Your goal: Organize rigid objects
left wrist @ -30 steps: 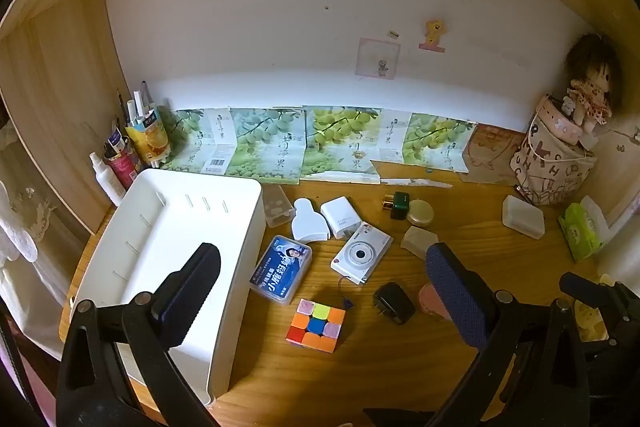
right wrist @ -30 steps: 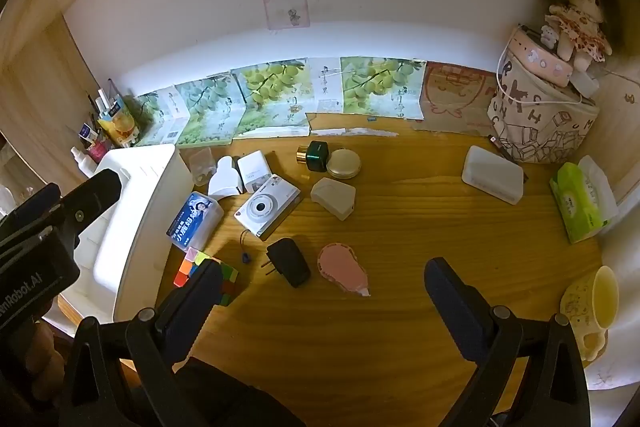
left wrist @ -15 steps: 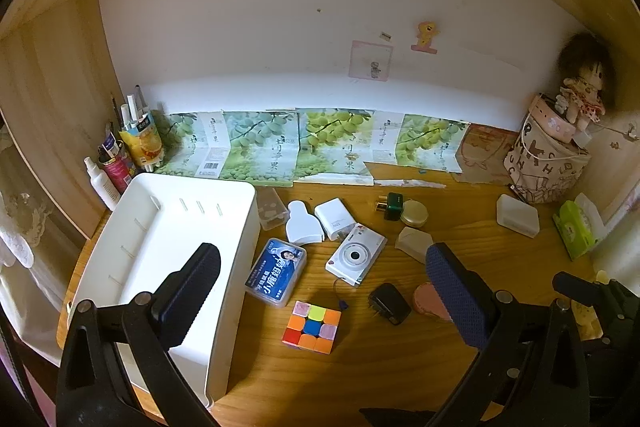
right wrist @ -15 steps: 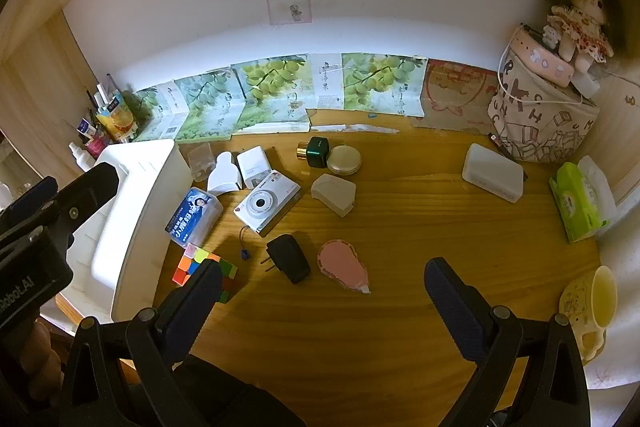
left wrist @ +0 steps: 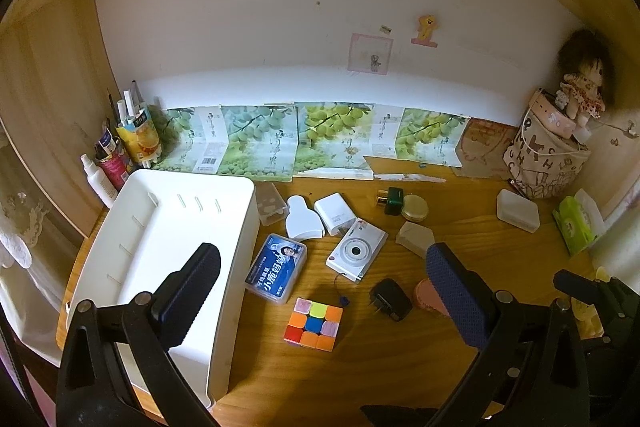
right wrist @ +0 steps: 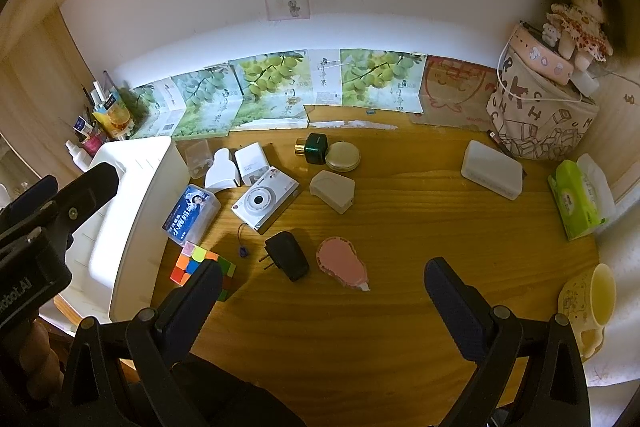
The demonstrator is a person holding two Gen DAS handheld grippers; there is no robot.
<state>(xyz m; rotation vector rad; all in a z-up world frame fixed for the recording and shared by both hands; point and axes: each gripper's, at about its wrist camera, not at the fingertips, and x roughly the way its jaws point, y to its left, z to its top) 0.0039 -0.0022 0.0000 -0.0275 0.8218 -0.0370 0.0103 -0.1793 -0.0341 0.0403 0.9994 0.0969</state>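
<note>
I see a wooden desk (right wrist: 360,307) set in an alcove, warm light pooling at its centre, corners dim. White back wall (left wrist: 260,39) at 12 o'clock with stickers (left wrist: 426,27) and a pink-framed note (left wrist: 370,53). Wood side panel (left wrist: 52,99) at 9 o'clock, another at 3. Grape-print cartons (right wrist: 272,91) line the wall base. Lace curtain (left wrist: 16,227) hangs at 8 o'clock in my left view.

I see a doll (right wrist: 576,11) sitting on a bag (right wrist: 544,115), green tissues (right wrist: 578,199), and a yellow cup (right wrist: 592,303).
</note>
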